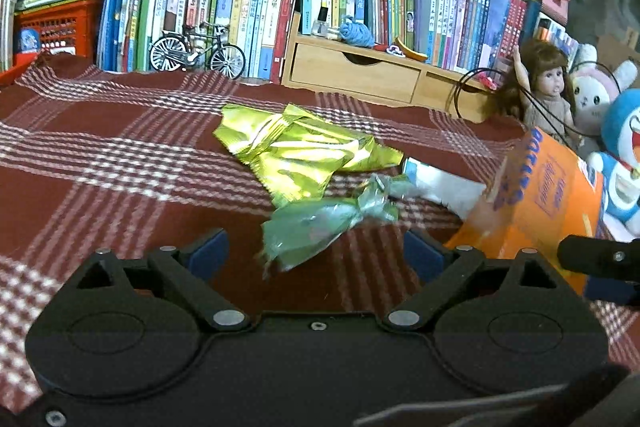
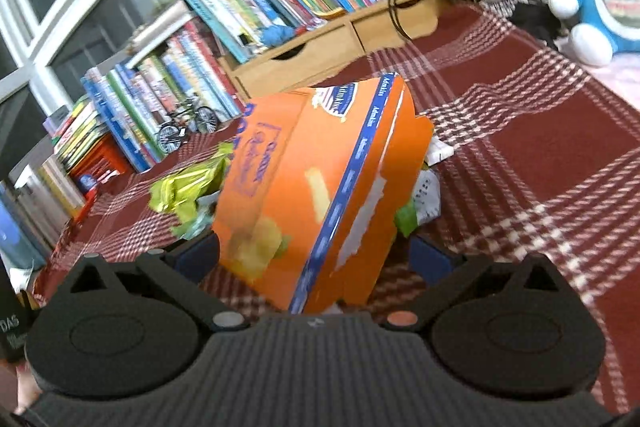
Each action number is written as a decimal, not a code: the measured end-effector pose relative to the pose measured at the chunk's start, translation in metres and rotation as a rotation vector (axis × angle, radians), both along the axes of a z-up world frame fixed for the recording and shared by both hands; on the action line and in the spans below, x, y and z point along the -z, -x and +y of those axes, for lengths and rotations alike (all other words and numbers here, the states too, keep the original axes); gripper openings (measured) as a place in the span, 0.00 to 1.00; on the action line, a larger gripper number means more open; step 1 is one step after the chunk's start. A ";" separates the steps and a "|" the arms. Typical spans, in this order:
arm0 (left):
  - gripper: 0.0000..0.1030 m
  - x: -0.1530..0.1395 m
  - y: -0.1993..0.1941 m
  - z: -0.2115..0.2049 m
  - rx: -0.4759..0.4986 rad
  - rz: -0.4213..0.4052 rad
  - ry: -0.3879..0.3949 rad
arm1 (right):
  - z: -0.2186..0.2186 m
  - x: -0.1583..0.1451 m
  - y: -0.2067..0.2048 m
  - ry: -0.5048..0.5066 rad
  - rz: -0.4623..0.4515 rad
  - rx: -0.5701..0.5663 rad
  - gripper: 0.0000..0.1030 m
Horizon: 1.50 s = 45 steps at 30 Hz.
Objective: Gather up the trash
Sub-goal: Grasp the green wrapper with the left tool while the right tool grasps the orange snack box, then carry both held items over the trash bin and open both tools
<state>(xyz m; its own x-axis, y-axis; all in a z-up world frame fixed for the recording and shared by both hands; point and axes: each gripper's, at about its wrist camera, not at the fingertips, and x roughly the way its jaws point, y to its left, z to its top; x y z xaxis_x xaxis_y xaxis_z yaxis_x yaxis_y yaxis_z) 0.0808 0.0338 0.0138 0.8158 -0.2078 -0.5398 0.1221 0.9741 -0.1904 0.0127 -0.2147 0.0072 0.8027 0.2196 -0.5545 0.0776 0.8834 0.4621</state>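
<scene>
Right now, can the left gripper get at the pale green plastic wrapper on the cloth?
Probably yes. The left gripper is open, and the pale green plastic wrapper lies just ahead between its fingers, with nothing covering it on the plaid cloth.

A bench covered by a dark red plaid cloth (image 1: 120, 163) carries yellow-green foil wrappers (image 1: 296, 151), a crumpled pale green plastic wrapper (image 1: 320, 223), white paper (image 1: 444, 187), a toy bicycle (image 1: 196, 53) and a wooden drawer organizer (image 1: 360, 75).
</scene>
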 end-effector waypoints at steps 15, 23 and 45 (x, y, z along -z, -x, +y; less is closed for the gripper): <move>0.13 0.008 -0.008 -0.019 0.084 0.006 0.030 | -0.024 0.020 -0.011 -0.281 0.014 -0.063 0.66; 0.07 -0.007 0.032 -0.019 0.115 -0.061 -0.018 | -0.030 0.001 0.012 -0.295 -0.054 -0.056 0.58; 0.85 -0.035 0.130 -0.025 0.281 -0.120 -0.098 | -0.022 -0.033 0.075 0.055 -0.197 -0.096 0.54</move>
